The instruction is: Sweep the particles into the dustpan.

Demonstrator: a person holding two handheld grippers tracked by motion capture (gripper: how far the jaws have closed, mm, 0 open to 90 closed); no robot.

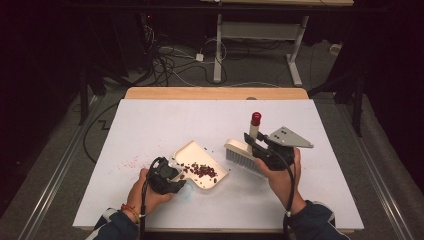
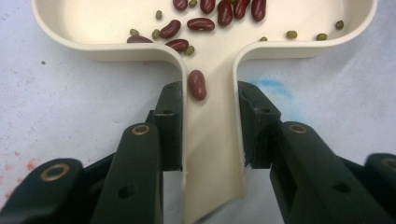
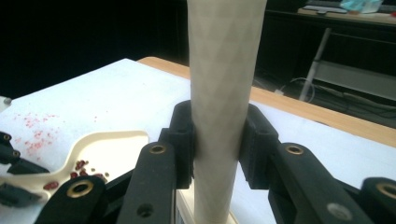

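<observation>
Beans (image 1: 202, 170), red and a few small green ones, lie in the cream dustpan (image 1: 188, 151) that sits on the white table (image 1: 150, 125) in front of you. Your left gripper (image 1: 176, 172) has its jaws clamped on the dustpan's handle (image 2: 212, 140), one pad on each side, with a single red bean (image 2: 197, 84) lying in the handle's channel. Your right gripper (image 1: 254, 142) is closed around the pale handle (image 3: 223, 93) of the brush (image 1: 240, 156), whose bristles sit just beside the dustpan's right edge; the handle stands nearly upright with its red cap (image 1: 256, 118) on top.
</observation>
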